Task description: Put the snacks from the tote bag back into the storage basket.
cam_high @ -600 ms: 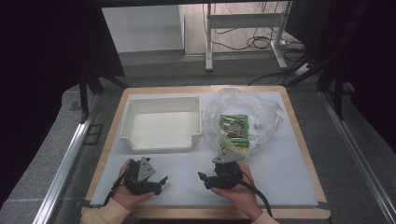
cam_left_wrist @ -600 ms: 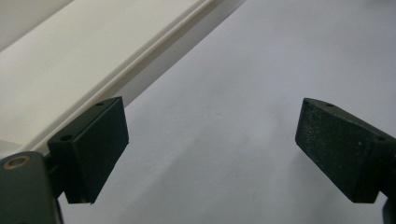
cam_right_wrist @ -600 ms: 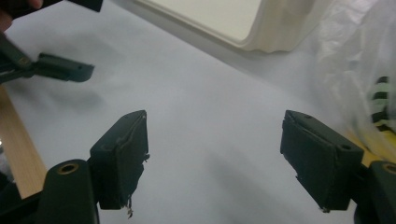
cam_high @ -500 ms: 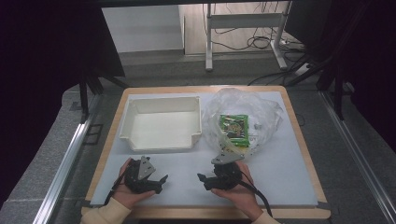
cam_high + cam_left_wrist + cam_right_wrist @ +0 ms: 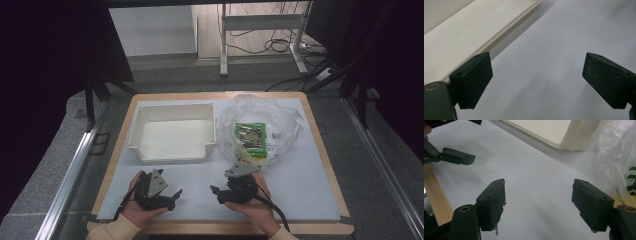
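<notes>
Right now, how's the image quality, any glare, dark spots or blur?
High view: the surroundings are dark, the white tray is evenly lit, and glare whitens the plastic bag. Left gripper view: the jaws are sharp, the tray soft. Right gripper view: the bag is washed out and slightly blurred.

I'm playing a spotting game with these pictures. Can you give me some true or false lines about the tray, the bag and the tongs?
1. The white tray is empty. True.
2. The green packet lies in the tray. False: it lies inside the clear bag, right of the tray.
3. The left tongs stand open with nothing between them. True.
4. The right tongs are clamped on the bag. False: they are open over the bare mat, beside the bag.
5. The tray stands on the floor. False: it sits on the mat.
</notes>
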